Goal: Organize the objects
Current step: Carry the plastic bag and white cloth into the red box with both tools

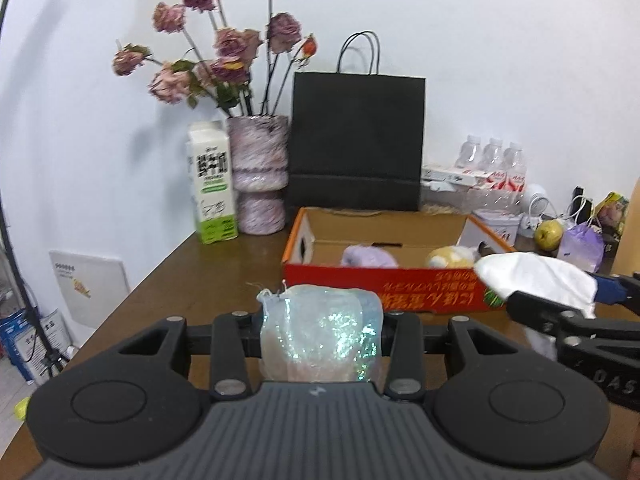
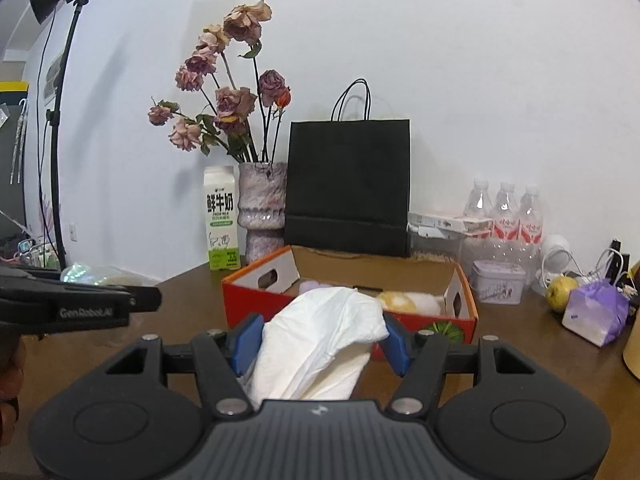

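White wall backs a brown tabletop (image 2: 120, 340) where an open red cardboard box (image 2: 348, 312) sits before a black paper bag (image 2: 348, 184). Left tongs (image 1: 320, 332) are clamped on an iridescent pouch (image 1: 320, 332); right tongs (image 2: 320, 340) pinch a white cloth bundle (image 2: 320, 340). Both loads hang just short of the box, which already holds a lilac item (image 1: 368, 256) and a yellow one (image 1: 452, 256). This looks like the carry-to-box step; next, each bundle likely needs bringing over the rim to a free spot, then release
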Available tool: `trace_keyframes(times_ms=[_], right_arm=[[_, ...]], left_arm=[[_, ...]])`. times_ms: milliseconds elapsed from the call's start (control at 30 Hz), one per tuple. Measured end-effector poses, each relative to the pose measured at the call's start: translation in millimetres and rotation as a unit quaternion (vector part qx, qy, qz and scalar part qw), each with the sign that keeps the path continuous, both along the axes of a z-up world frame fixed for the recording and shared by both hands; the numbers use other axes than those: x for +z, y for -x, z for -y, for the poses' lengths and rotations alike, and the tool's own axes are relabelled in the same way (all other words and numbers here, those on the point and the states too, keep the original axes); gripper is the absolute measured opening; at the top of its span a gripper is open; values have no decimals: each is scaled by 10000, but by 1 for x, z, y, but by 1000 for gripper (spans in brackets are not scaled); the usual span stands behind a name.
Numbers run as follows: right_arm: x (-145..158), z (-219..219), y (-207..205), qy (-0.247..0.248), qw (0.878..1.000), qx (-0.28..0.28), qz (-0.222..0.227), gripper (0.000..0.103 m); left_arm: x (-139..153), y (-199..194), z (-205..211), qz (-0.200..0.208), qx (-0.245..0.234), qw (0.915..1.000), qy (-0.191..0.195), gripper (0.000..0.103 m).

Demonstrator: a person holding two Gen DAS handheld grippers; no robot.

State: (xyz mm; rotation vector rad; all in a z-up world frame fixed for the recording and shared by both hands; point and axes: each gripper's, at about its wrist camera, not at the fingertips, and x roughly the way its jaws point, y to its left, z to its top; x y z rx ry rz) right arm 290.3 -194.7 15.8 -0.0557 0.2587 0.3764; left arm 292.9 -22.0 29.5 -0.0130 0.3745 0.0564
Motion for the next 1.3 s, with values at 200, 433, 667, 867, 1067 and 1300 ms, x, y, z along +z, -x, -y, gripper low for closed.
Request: trace_keyframes(times_ms=[200, 433, 667, 867, 1067, 1300], right_arm=[[11, -3, -27, 16, 10000, -3, -12, 62], [20, -7, -58, 0, 10000, 15, -7, 62], [22, -5, -84, 14, 9999, -11, -102, 62], [25, -5, -106, 42, 9999, -66, -78, 62], [28, -10, -129, 94, 9999, -32, -84, 62], [28, -15, -154, 141, 9998, -13, -103, 62]], left_arm=[[13, -26, 9, 47, -68, 9999, 58, 40], [25, -59, 19, 172, -126, 9998, 54, 40], [26, -88, 22, 189, -153, 9993, 283, 40], [27, -110, 24, 127, -173, 9994, 269, 40], [26, -132, 25, 57, -226, 9994, 251, 40], [26, -157, 23, 73, -270, 9991, 308, 40]])
